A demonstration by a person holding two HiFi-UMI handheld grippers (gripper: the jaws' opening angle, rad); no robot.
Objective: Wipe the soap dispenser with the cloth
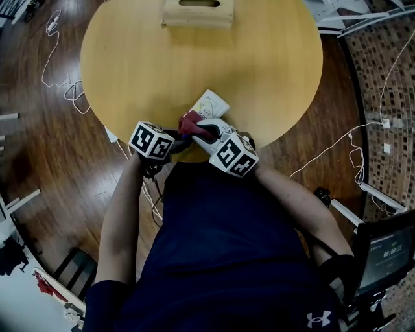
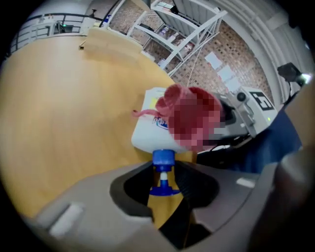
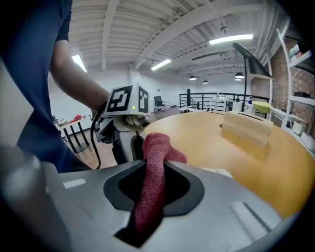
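Observation:
The white soap dispenser (image 1: pixel 211 104) lies on its side near the front edge of the round wooden table (image 1: pixel 259 58). My left gripper (image 1: pixel 176 141) is shut on its blue pump (image 2: pixel 163 173), and the white body (image 2: pixel 147 129) points away from the jaws. My right gripper (image 1: pixel 202 131) is shut on the red cloth (image 3: pixel 150 179). The bunched end of the cloth (image 1: pixel 190 122) rests against the bottle's near side, close to the pump. In the left gripper view the cloth (image 2: pixel 189 115) covers part of the bottle. The two grippers sit close together.
A light wooden box (image 1: pixel 198 13) stands at the table's far edge. White cables (image 1: pixel 58 84) trail over the dark wood floor on the left, more on the right (image 1: pixel 350 146). A small screen (image 1: pixel 388 249) stands at lower right, and white shelving (image 2: pixel 184 27) beyond the table.

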